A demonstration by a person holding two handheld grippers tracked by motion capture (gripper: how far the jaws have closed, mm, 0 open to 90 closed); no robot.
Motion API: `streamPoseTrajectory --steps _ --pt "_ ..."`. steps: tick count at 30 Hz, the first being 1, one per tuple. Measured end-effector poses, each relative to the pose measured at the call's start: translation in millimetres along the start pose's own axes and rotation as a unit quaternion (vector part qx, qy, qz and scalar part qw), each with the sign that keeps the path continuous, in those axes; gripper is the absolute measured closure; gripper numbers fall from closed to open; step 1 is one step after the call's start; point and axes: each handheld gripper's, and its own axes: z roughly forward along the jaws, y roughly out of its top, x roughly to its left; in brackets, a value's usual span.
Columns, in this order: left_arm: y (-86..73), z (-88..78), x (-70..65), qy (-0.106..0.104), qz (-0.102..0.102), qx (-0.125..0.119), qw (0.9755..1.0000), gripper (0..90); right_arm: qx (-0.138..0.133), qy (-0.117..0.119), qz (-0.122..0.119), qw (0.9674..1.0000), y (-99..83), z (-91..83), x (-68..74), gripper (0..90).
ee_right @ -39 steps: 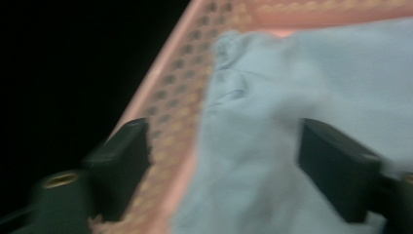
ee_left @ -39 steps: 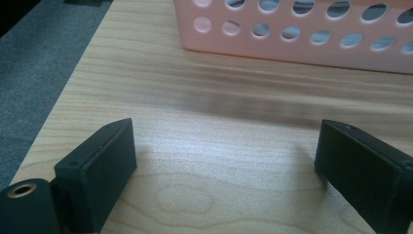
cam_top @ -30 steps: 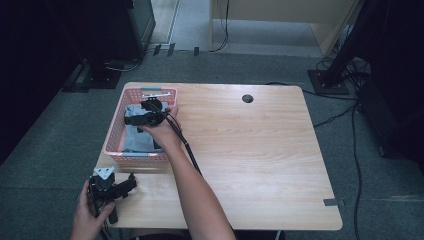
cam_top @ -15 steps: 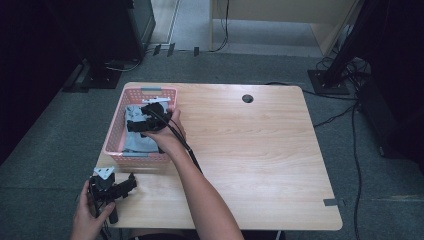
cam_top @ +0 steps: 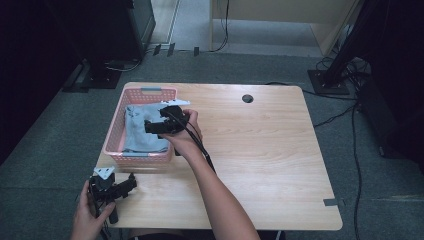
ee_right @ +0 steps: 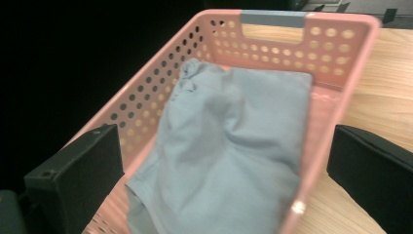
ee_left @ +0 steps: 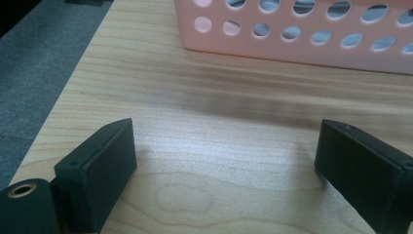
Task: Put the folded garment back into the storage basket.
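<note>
Basket (cam_top: 116, 131), pink and perforated, stands at the left edge of the wooden surface (cam_top: 260, 150) and serves as landmark. Cloth (cam_top: 137, 131), grey-blue and loosely folded, lies inside the basket, covering most of its floor; in the right gripper view it (ee_right: 229, 146) sits between the two black fingers, under them and not touched. Right gripper (cam_top: 156, 123) hovers above the basket's right rim, over the cloth, with its fingers (ee_right: 78, 170) spread wide and empty. Left gripper (cam_top: 120, 188) rests low on the surface just in front of the basket's near wall, held by the left hand (cam_top: 90, 215); its fingers (ee_left: 97, 165) are likewise spread apart, with bare wood between them and the basket wall (ee_left: 302, 29) beyond.

Step in hand, as judged: the right gripper hangs above the cloth, either about to take it or clear of it after setting it down; the pictures do not settle which. If a pick-up is intended, the next move calls for lowering into the basket, closing on a raised fold near the cloth's middle, and lifting straight up clear of the rim.
</note>
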Motion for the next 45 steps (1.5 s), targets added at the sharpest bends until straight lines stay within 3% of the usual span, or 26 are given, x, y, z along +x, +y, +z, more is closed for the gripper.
streamPoseTrajectory --steps 16,25,45 --pt "0.0 0.0 0.1 0.0 0.001 0.0 1.0 8.3 -0.005 -0.013 0.014 0.9998 -12.6 -28.1 -30.3 0.0" --pt "0.0 0.0 0.0 0.0 0.0 0.0 1.0 8.3 -0.014 -0.033 0.005 0.9994 -25.1 -35.8 -43.4 0.0" --pt "-0.1 0.1 0.0 0.0 0.0 0.0 1.0 8.3 -0.035 -0.054 0.028 0.9975 -43.9 -56.0 -73.7 0.0"
